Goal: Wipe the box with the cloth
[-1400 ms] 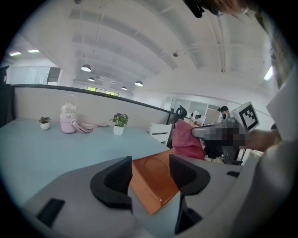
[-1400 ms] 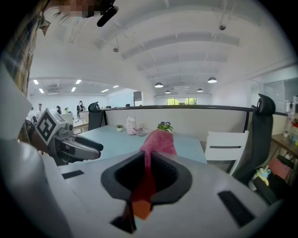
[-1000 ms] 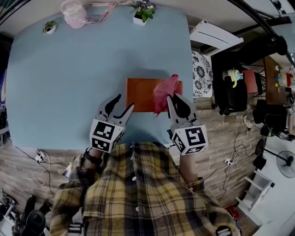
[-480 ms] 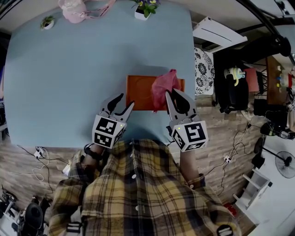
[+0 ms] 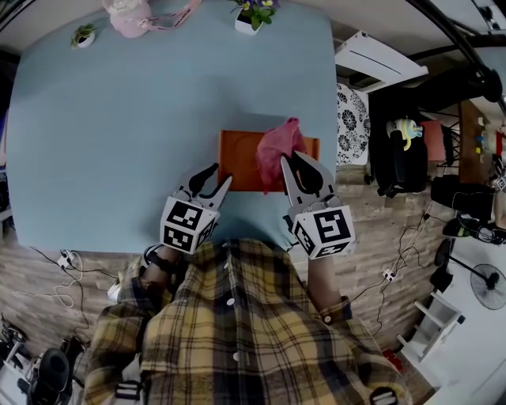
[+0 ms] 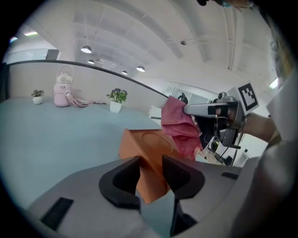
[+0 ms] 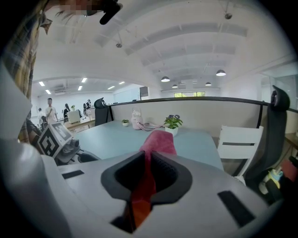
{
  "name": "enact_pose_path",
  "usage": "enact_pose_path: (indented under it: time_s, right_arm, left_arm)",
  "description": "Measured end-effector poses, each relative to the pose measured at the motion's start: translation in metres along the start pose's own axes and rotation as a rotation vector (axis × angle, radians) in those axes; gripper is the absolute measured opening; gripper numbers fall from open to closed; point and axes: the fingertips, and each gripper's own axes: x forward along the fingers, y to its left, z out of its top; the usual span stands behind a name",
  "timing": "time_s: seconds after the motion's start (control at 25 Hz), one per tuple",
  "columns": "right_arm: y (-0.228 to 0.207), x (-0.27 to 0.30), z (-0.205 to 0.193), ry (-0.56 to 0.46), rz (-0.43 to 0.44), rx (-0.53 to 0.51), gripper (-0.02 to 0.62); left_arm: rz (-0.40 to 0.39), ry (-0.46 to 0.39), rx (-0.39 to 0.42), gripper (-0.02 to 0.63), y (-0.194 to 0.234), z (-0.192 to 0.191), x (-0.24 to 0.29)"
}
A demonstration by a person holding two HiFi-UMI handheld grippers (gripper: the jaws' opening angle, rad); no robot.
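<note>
An orange flat box (image 5: 241, 158) lies near the front edge of the blue table (image 5: 118, 119). My left gripper (image 5: 220, 174) is at the box's near left corner. In the left gripper view that corner of the box (image 6: 144, 144) sits between the jaws of the left gripper (image 6: 151, 162), which are closing on it. My right gripper (image 5: 291, 162) is shut on a pink cloth (image 5: 277, 150), which hangs over the right part of the box. The right gripper view shows the cloth (image 7: 158, 139) pinched between the jaws of the right gripper (image 7: 149, 160).
At the table's far edge stand a pink kettle (image 5: 126, 16), a potted flower (image 5: 253, 16) and a small plant (image 5: 83, 35). A white chair (image 5: 379, 59) stands past the table's right edge, with bags and cables on the floor beyond.
The left gripper has sunk toward the box's near left corner and its jaws have narrowed around it. The right gripper and the cloth have barely moved.
</note>
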Motion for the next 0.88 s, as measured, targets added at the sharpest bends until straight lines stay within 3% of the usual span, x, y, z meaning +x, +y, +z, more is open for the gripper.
enact_pose_path:
  time_s: [0.28,0.64,0.88]
  right_arm:
    - [0.009,0.012,0.007,-0.009,0.044,-0.031,0.044]
    - [0.036,0.048,0.02,-0.009,0.167,-0.127,0.044]
    - [0.05,0.082,0.01,0.051,0.247,-0.198,0.044]
  left_arm:
    - [0.0,-0.012,0.005,0.143,0.0,0.0,0.001]
    - [0.005,-0.017,0.024,0.143,-0.001,0.0,0.0]
    - [0.003,-0.026,0.019,0.144,0.0,0.001,0.0]
